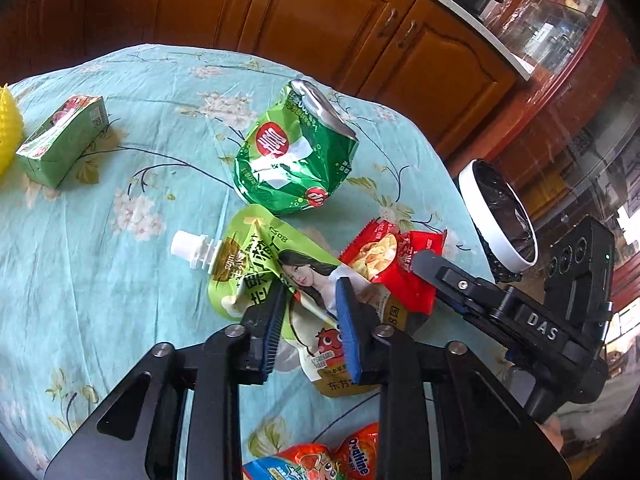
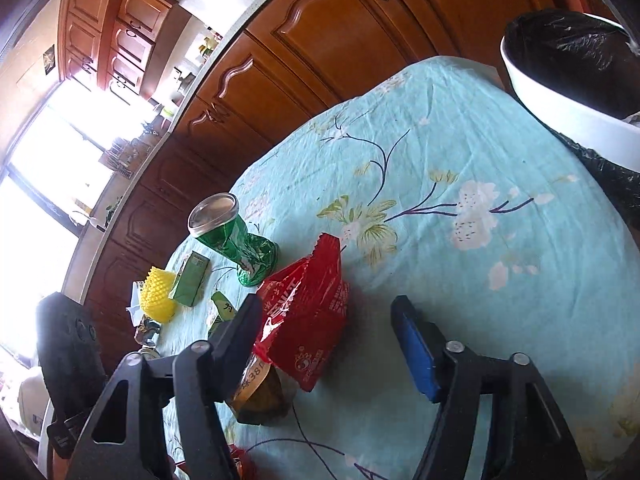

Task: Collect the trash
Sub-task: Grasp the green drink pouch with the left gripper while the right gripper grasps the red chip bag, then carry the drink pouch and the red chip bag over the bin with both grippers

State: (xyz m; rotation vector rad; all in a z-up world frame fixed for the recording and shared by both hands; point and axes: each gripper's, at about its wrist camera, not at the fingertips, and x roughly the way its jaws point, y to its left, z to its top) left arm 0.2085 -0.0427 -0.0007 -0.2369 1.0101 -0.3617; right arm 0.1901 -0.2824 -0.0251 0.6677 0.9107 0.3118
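Observation:
A green spouted drink pouch [image 1: 272, 264] lies on the flowered tablecloth. My left gripper [image 1: 312, 292] is partly open, its blue pads on either side of the pouch's middle. A red snack wrapper [image 1: 394, 258] lies just right of it. My right gripper [image 2: 326, 312] is open, and the red wrapper [image 2: 308, 312] lies between its fingers, close to the left finger. The right gripper also shows in the left wrist view [image 1: 520, 312], beside the wrapper. A crushed green can [image 1: 294, 160] lies farther back. A white bin with a black liner [image 1: 500, 220] stands off the table's right edge.
A green juice carton [image 1: 60, 140] and a yellow spiky ball [image 1: 8, 128] lie at the far left. An Ovaltine wrapper [image 1: 320, 460] lies near the front edge. Wooden cabinets [image 1: 320, 20] stand behind the table. The bin rim [image 2: 560, 96] sits at the upper right.

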